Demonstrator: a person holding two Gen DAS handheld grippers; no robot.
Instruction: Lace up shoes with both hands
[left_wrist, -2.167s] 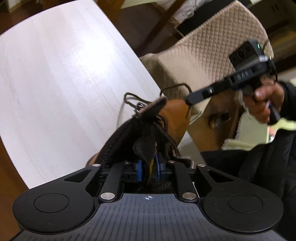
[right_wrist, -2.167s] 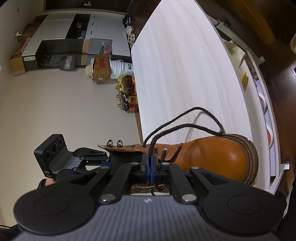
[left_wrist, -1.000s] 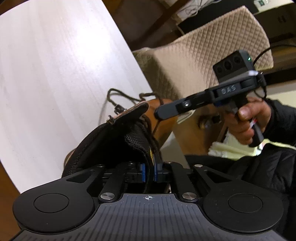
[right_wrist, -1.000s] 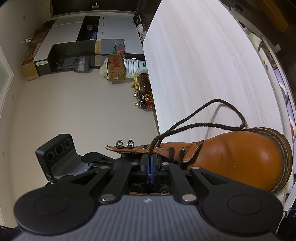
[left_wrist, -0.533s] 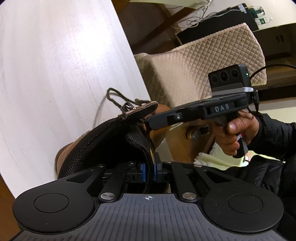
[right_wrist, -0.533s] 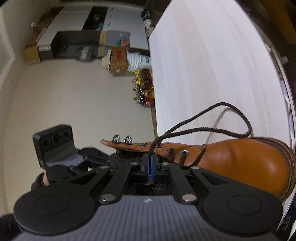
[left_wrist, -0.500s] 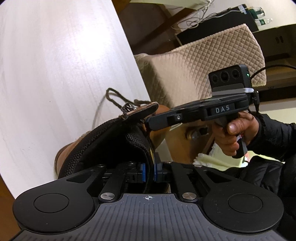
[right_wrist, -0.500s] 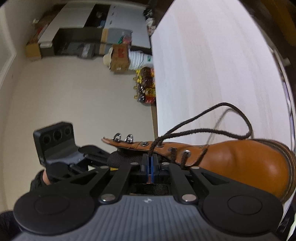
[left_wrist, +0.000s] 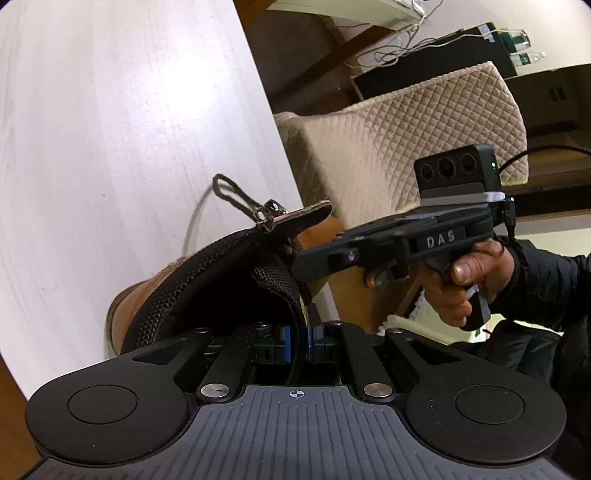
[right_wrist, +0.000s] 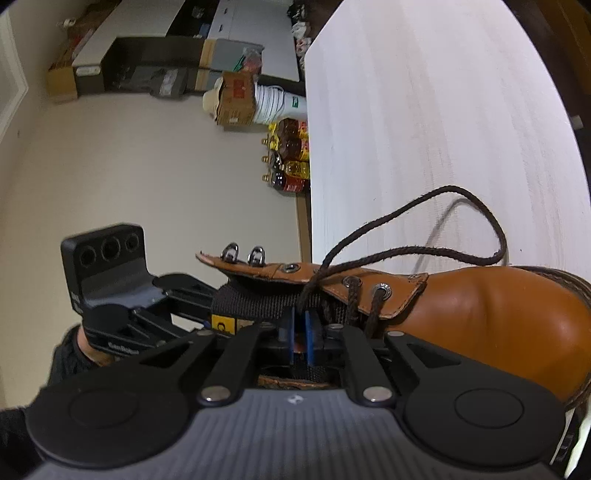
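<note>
Two grippers are working at the tan leather boot (right_wrist: 491, 306) lying on the pale wooden table (right_wrist: 424, 110): left gripper (left_wrist: 298, 343) clamping its black mesh collar (left_wrist: 221, 273), right gripper (right_wrist: 300, 341) just opening, nothing pinched. Stiff boot is needing bracing; limp brown lace (right_wrist: 424, 206) is best pinched near its end

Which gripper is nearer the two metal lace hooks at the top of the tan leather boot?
Left. The left gripper clamps the boot's black padded collar just below the hooks; the right gripper sits farther forward, by the eyelets.
</note>
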